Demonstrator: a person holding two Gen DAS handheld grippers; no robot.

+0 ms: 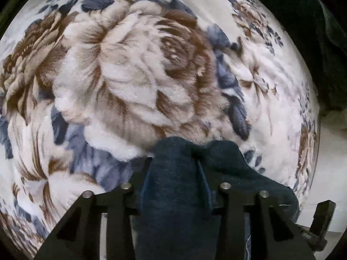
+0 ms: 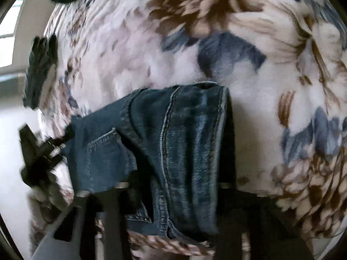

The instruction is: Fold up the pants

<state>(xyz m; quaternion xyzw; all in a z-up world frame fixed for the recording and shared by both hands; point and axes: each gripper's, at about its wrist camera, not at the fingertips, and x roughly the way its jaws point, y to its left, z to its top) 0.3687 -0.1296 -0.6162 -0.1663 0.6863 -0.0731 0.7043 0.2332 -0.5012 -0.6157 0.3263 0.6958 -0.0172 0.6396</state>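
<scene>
One pair of blue jeans (image 2: 184,143), bunched and folded over, hung above a fluffy flower blanket (image 2: 134,69). No words or labels readable on them. One back pocket and two stitched seams seen on the denim. Left hand-held gripper (image 1: 184,162) clamped on a dark fold of the jeans (image 1: 184,195). Right hand-held gripper (image 2: 173,184) clamped on the denim too. Blanket (image 1: 130,75) printed with big brown and blue flowers. One dark green cloth (image 2: 40,71) lay at the blanket's edge.

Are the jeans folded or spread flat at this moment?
Partly folded, held up: the jeans hang in layers from both grippers, left gripper and right gripper, above the floral blanket. How many folds: cannot tell.
</scene>
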